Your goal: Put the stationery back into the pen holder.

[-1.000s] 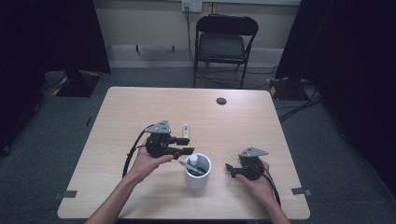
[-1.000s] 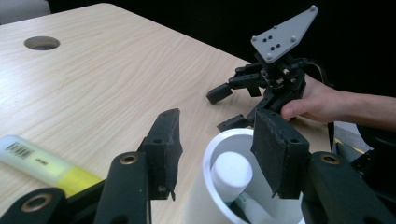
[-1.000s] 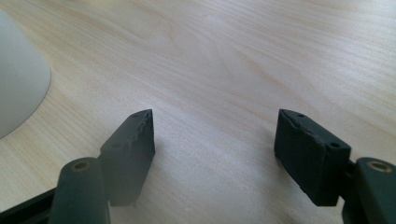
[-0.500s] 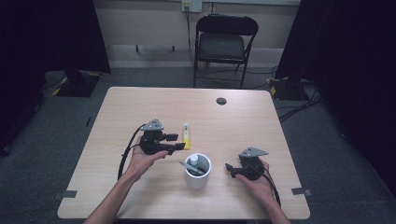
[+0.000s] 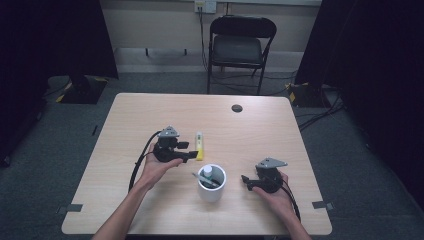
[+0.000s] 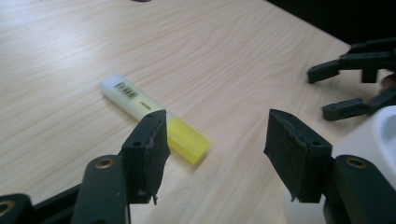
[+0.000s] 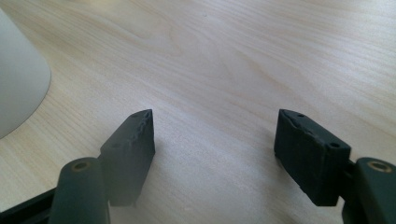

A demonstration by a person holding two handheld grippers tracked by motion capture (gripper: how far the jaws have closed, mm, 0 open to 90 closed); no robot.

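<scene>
Wooden table (image 5: 125,145) with a white cup (image 5: 212,186) near its front edge as landmark. A yellow highlighter (image 5: 199,145) lay flat on the tabletop just behind and left of the cup, untouched. The left gripper (image 5: 189,151) hovered beside the highlighter's yellow end, its jaws parted and just opening, with nothing between them. The right gripper (image 5: 246,181) rested to the right of the cup, jaws wide apart over bare wood. The cup held a marker (image 5: 207,173) and a pen (image 5: 204,180).

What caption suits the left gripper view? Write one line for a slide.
Left tongs, open, close in on a yellow highlighter lying flat on the wooden table, beside a white cup.
</scene>
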